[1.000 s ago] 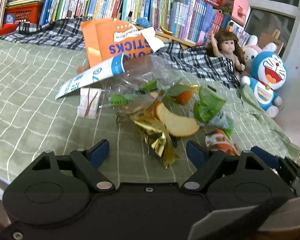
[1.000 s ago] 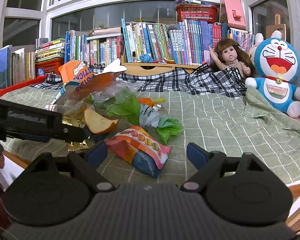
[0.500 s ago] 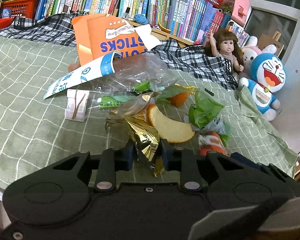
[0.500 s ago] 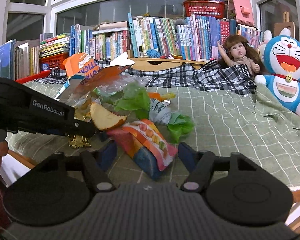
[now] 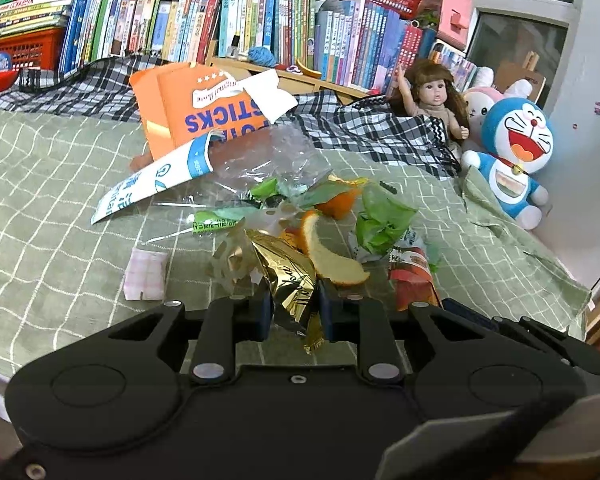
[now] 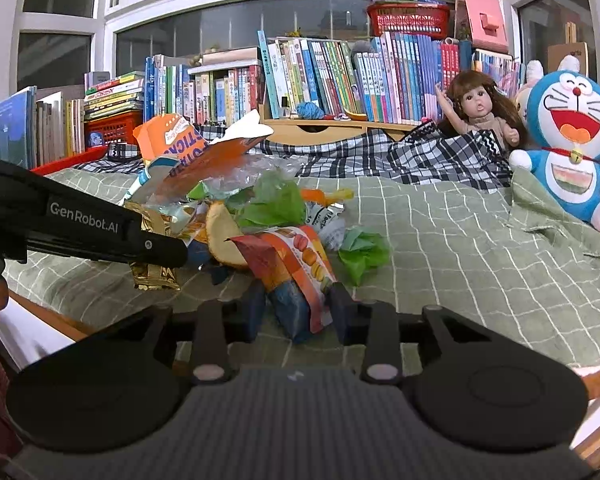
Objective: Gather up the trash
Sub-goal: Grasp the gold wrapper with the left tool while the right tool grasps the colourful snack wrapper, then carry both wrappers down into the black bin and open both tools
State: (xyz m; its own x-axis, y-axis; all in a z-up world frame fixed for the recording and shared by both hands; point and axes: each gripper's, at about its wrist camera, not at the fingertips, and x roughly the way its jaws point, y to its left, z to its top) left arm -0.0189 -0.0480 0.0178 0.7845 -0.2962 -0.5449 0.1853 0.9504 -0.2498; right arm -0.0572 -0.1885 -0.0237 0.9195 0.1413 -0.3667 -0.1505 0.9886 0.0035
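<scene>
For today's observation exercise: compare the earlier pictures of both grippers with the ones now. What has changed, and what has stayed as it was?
Both grippers have just been closing on trash. The left gripper, open a second ago, now pinches the gold foil wrapper. The right gripper has closed on the macaron snack packet. The orange peel, orange box, doll and blue plush toy lie as before.

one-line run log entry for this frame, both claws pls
phase: grasp | left claw: shut on gold wrapper | right claw: just closing, pads on macaron snack bag | surface: green checked bedcover
</scene>
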